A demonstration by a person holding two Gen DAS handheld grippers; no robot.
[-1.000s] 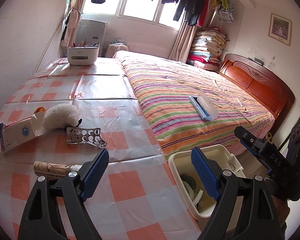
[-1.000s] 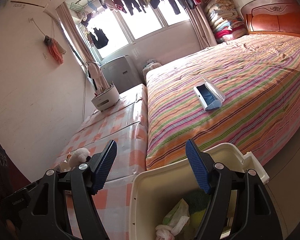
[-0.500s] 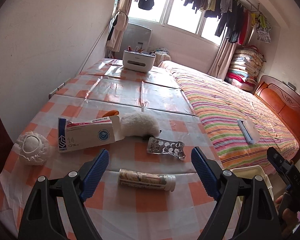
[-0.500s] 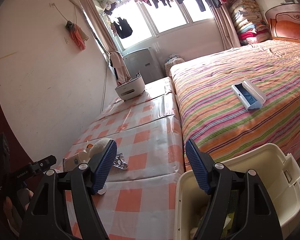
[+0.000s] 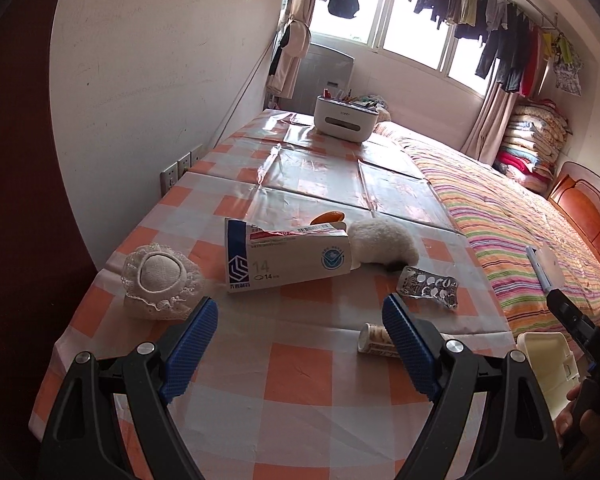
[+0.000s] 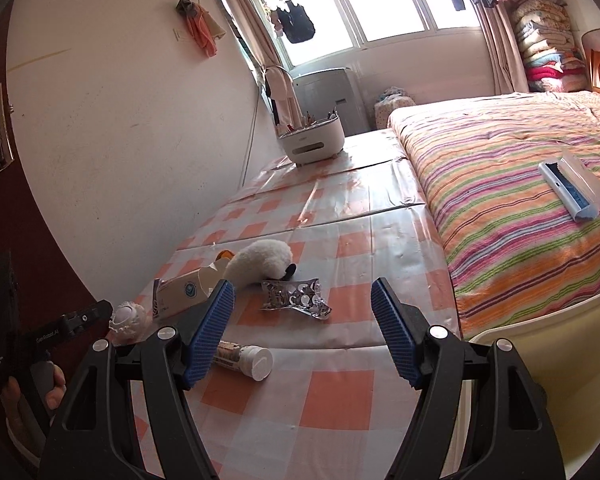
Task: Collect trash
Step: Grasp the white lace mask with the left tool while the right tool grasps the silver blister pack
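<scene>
Both your grippers hang over the near end of the checked table (image 5: 284,368) with nothing between the blue pads: the left gripper (image 5: 296,344) stands wide, the right gripper (image 6: 302,332) a little less wide, both empty. So you're between pickups, choosing the next piece of trash. In the left view the open medicine carton (image 5: 288,260) lies at centre frame, just above your jaws, touching the white fluffy ball (image 5: 380,246) to its right; the lacy white pad (image 5: 160,280) sits at left, the empty blister pack (image 5: 428,288) at right, and the small tube (image 5: 374,340) lies half hidden behind your right finger. In the right view that tube (image 6: 244,358) is at lower centre, beside the left pad, cap toward you. The cream bin (image 6: 560,380) fills the lower right corner there, off the table edge. My read: the tube is nearest. It looks likely to roll, so straddle it across its length before closing.
</scene>
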